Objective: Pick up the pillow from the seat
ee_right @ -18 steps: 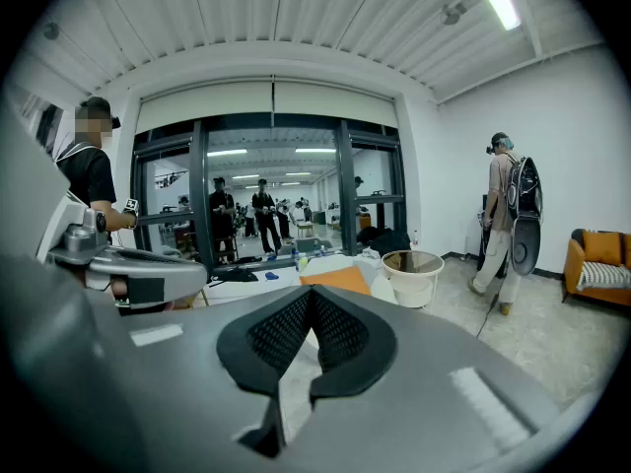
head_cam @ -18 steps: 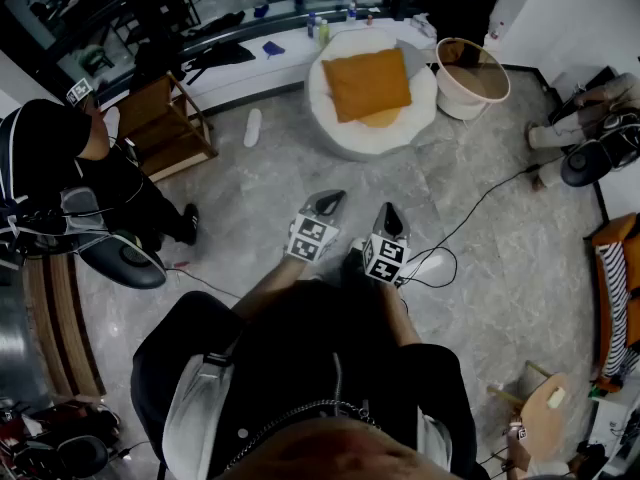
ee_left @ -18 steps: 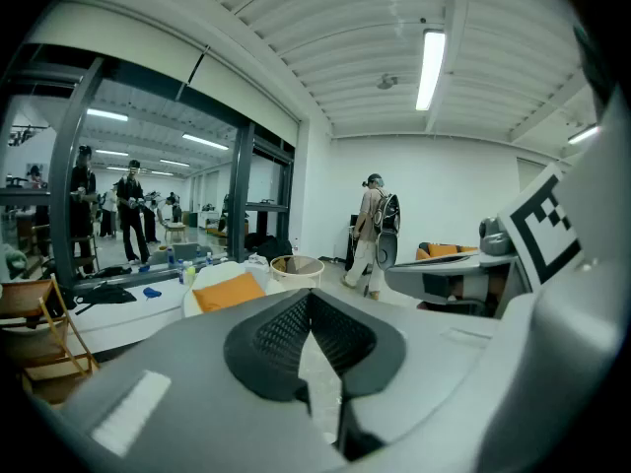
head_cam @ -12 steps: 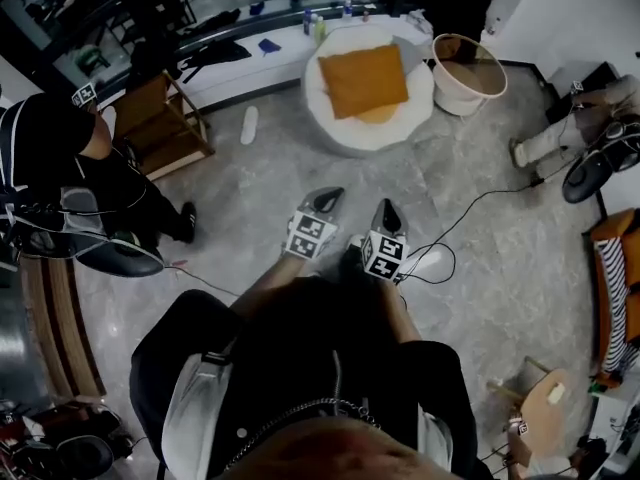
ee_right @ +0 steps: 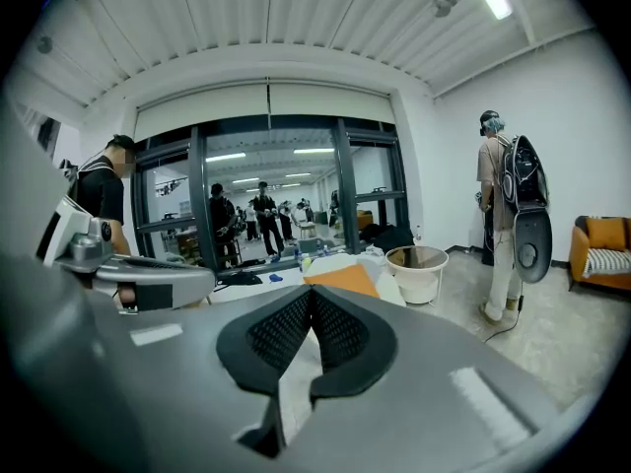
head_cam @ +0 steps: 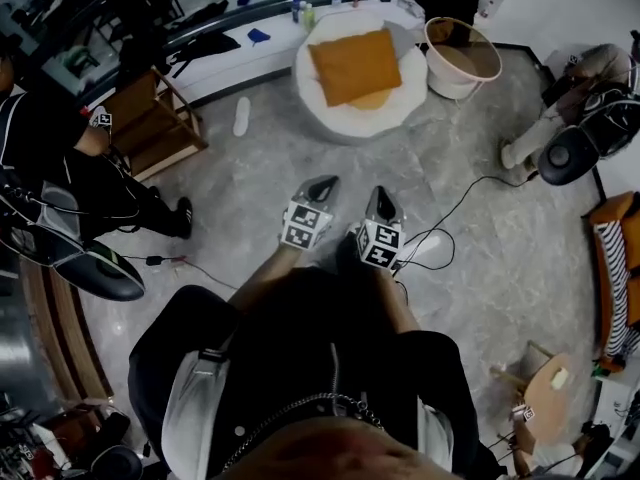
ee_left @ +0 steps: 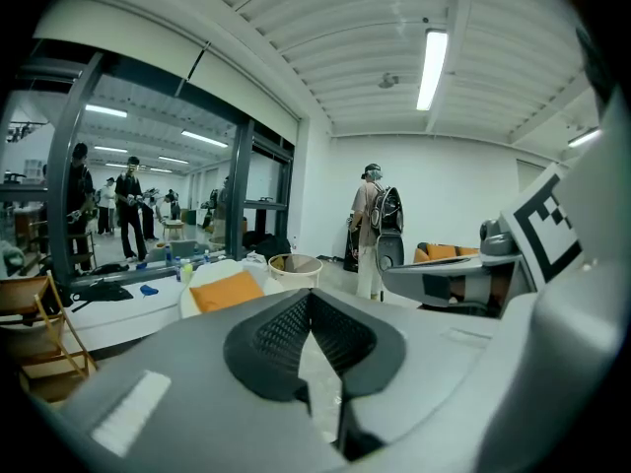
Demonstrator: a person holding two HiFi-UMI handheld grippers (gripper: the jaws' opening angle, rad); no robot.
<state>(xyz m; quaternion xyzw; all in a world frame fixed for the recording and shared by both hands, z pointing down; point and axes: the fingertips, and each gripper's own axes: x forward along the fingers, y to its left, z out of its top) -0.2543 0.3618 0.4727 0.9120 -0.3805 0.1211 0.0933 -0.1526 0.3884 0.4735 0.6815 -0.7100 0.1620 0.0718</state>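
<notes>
An orange square pillow (head_cam: 354, 65) lies on a round white cushioned seat (head_cam: 318, 108) across the grey floor, far ahead of both grippers. It also shows in the left gripper view as the pillow (ee_left: 225, 290) and, partly hidden by the jaws, in the right gripper view as the pillow (ee_right: 341, 279). My left gripper (head_cam: 322, 185) and right gripper (head_cam: 381, 200) are held side by side close to my body, both shut and empty. In each gripper view the dark textured pads (ee_left: 309, 335) (ee_right: 308, 335) meet at their tips.
A round beige basket table (head_cam: 462, 58) stands right of the seat. A wooden folding rack (head_cam: 150, 118) is at left, a low white ledge with bottles (head_cam: 250, 48) behind. A person (head_cam: 70, 183) sits at left, another (head_cam: 560, 118) stands at right. Cables (head_cam: 455, 218) cross the floor.
The view has shifted: the seat and pillow sit slightly higher and further left in frame, and the person at right has stepped. Both grippers keep their place, still shut.
</notes>
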